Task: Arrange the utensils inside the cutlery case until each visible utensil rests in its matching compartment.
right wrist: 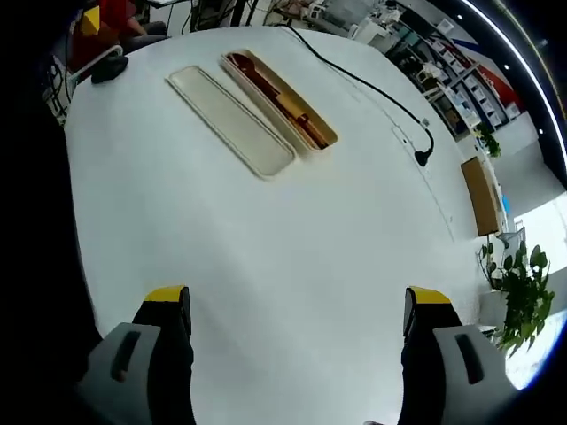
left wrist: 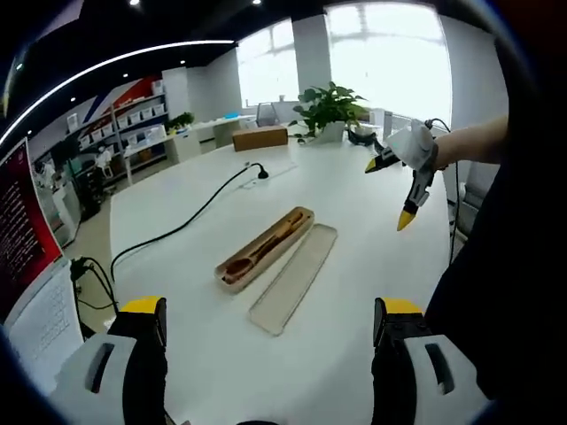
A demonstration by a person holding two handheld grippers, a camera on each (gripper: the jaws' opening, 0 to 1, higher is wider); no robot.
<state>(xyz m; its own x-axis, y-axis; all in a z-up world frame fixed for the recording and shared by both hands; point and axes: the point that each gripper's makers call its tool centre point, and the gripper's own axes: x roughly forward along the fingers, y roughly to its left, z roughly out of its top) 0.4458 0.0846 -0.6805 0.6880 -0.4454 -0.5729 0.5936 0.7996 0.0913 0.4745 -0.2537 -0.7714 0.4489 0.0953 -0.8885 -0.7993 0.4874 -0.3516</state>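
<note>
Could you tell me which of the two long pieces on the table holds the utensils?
The deeper tan case base holds the brown utensils; the flat pale lid beside it lies empty.

White tabletop (left wrist: 354,177); beige cutlery case (left wrist: 279,235) holding brown wooden utensils (left wrist: 252,257); pale translucent lid (left wrist: 294,277); black cable (left wrist: 190,212); yellow-tipped grey tools.

Left gripper view: cutlery case (left wrist: 266,247) sits mid-table (left wrist: 372,195), utensils (left wrist: 257,252) inside it. Lid (left wrist: 294,277) lies flat just beside it on the right, parallel. Cable (left wrist: 190,217) runs along the table left of and beyond the case. Cardboard box (left wrist: 260,137) and potted plant (left wrist: 330,111) at far edge. Right gripper (left wrist: 397,190) hovers above table at right.
</note>
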